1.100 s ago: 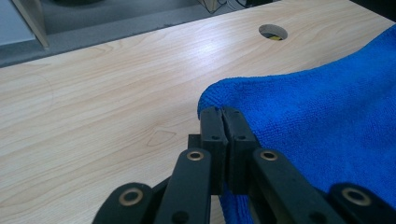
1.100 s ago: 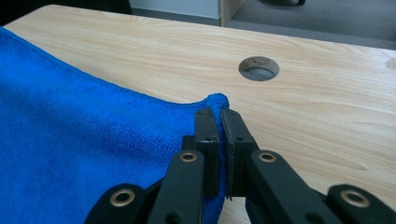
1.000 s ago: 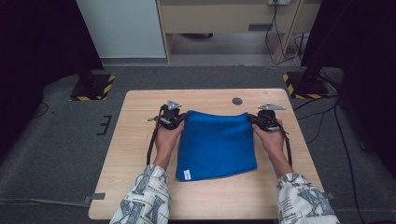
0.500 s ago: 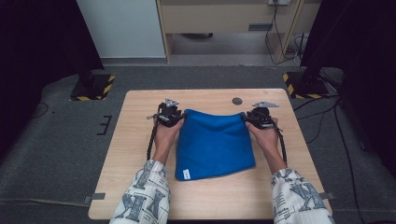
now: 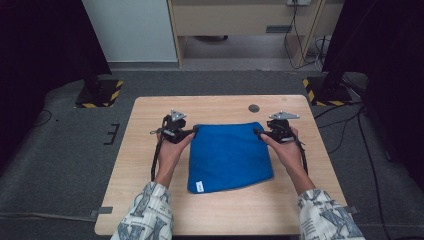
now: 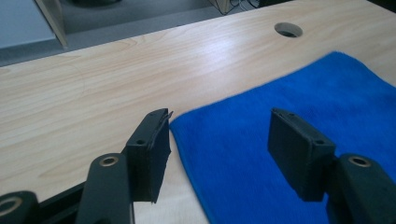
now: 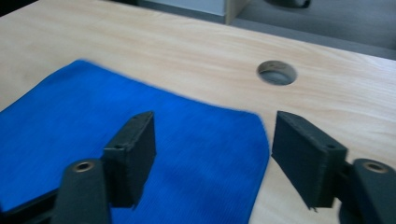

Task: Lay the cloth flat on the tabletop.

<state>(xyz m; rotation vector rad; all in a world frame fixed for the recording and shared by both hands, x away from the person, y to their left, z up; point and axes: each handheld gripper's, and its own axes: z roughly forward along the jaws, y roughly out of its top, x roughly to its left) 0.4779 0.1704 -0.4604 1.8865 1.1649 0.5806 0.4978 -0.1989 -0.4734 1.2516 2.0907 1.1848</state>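
On the pale wooden table [image 5: 220, 210], a folded blue terry cloth [image 5: 229, 155] lies flat at the middle, its white tag at the near left corner. At its far corners the left gripper [image 6: 219, 140] and right gripper [image 7: 212, 144] have just been opening, jaws apart and clamping nothing. A round cable hole [image 5: 254, 108] sits beyond, and nothing blocks either gripper.

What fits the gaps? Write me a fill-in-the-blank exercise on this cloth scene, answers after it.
1. The folded cloth on the table is ____ in colour.
2. The jaws of the left gripper stand ____, pads off the cloth.
3. The right gripper hangs at the cloth's far corner, nearest the round ____ in the tabletop.
4. The small white tag sits at the cloth's near ____ corner in the high view.

Missing words: blue; open; hole; left
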